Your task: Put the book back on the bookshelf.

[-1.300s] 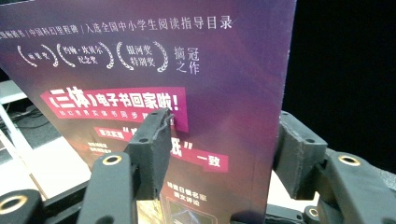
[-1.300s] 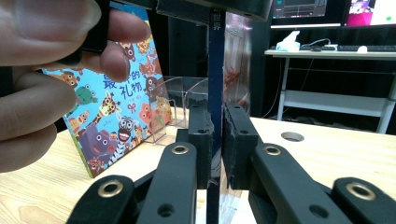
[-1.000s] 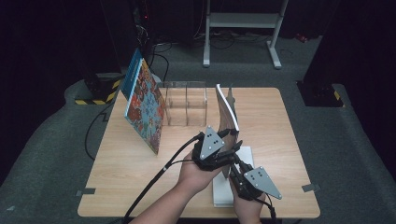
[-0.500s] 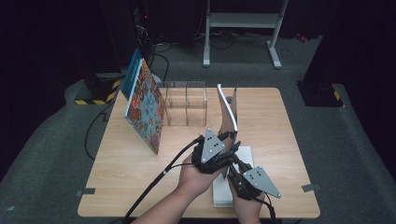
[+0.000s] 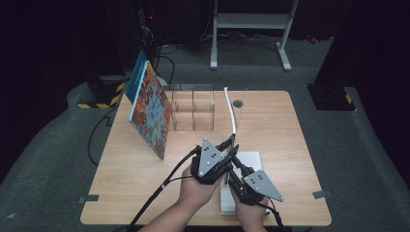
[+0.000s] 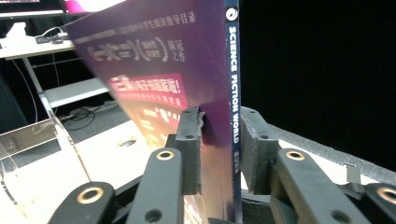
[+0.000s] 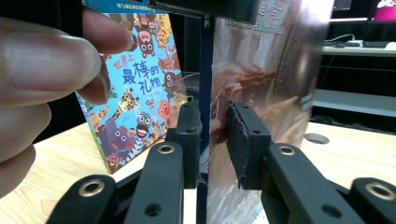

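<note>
Magazine (image 5: 231, 113) stands upright on its lower edge, mid-surface, slightly toward near edge; thin, seen almost edge-on in high view, top curving toward far edge. Spine (image 6: 233, 84) reads "SCIENCE FICTION WORLD"; purple cover w/ pink banner faces left in left tool view.

Left tool (image 5: 231, 144): jaws astride the spine near its lower end. Left pad on the cover, right pad has a thin gap to the spine, so not clamped. Jaws have just been closing, magazine between them.

Right tool (image 5: 234, 162): just behind left tool, toward near edge, jaws astride the same magazine (image 7: 261, 70). Left pad at the dark spine edge, right pad stands off the glossy cover w/ a visible gap. Jaws have just been opening; magazine between them but not pinched.

White flat book (image 5: 249, 162) lies on surface under both hands, near edge, right of centre.

Picture book (image 5: 151, 113) w/ cartoon animals leans upright at far-left part of surface, just left of clear acrylic holder (image 5: 192, 107). Round cable hole (image 5: 237, 103) near far edge, just right of magazine top.

Fingers (image 7: 42, 70) of left hand close in right tool view, blurred.
</note>
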`<state>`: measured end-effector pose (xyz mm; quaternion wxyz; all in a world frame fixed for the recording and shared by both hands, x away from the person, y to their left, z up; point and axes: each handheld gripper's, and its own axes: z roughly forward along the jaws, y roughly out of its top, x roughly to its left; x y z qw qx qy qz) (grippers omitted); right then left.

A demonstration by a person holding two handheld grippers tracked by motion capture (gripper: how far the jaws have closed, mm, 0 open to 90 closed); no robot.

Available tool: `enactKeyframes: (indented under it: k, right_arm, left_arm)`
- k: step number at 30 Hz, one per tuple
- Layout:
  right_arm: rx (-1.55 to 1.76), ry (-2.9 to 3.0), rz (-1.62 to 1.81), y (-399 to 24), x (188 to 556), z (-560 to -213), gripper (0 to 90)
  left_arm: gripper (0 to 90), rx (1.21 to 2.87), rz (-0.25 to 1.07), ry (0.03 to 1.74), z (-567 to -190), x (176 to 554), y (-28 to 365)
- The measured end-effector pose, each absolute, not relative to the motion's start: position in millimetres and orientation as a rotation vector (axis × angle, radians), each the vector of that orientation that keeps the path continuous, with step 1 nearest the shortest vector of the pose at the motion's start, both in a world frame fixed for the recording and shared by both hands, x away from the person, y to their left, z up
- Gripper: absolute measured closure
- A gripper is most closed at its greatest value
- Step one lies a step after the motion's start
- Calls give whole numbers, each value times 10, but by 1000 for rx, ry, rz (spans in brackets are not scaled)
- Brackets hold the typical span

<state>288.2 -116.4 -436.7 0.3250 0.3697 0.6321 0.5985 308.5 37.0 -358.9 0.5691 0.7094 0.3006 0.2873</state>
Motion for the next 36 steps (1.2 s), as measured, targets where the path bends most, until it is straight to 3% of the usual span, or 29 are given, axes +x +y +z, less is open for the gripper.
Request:
enactKeyframes:
  k: [6, 20, 36]
  right_arm:
    - [950, 1698, 1591, -1110, 2889, -4369, 715]
    - [985, 1690, 1560, -1305, 2864, -4422, 712]
    - [1047, 1744, 1433, -1704, 2914, -4568, 661]
  left_arm:
    - [838, 1650, 719, 722, -3607, 3093, 400]
    - [841, 1623, 704, 709, -3634, 3140, 544]
    - [842, 1585, 755, 656, -3726, 3138, 1011]
